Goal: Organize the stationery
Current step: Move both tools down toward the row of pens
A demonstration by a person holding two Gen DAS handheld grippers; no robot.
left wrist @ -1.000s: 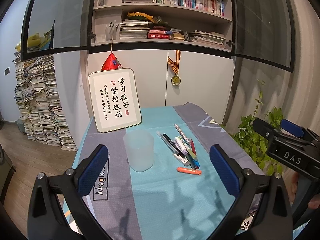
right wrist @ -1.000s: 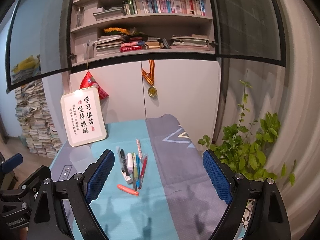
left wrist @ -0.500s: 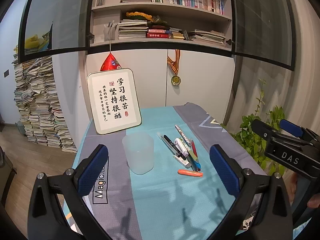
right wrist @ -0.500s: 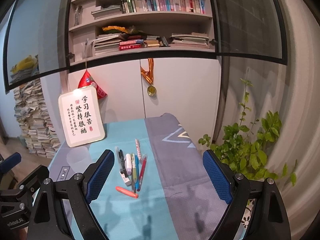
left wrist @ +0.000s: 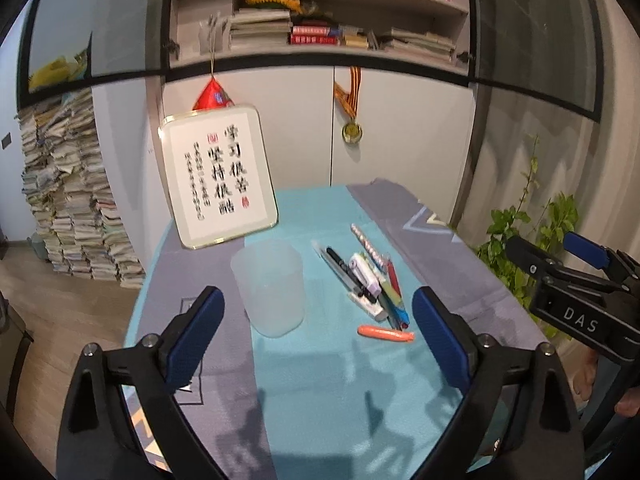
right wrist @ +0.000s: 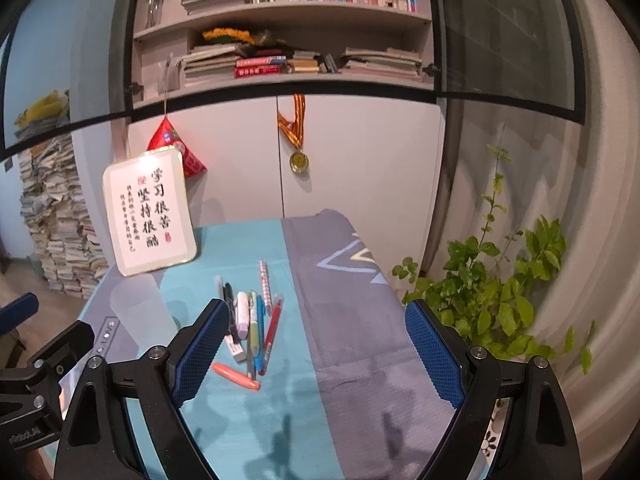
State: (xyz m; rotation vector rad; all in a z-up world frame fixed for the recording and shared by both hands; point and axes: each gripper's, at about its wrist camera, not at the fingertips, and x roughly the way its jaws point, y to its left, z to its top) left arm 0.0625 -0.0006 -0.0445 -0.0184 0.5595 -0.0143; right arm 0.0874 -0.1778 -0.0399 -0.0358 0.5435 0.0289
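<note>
Both tools wide and empty as before, left tool (left wrist: 318,338) now nearer cup (left wrist: 269,286).

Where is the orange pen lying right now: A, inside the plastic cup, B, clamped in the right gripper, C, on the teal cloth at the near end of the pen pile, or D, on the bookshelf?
C: the orange pen lies flat on the teal cloth, apart from the cup, nearest the camera beside the pen pile.

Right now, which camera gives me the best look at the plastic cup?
The left wrist view: the translucent cup stands whole and unobstructed, upright on the tablecloth, left of the pens. In the right wrist view the cup sits near the left edge, faint, its base hidden by the left gripper's frame.
</note>
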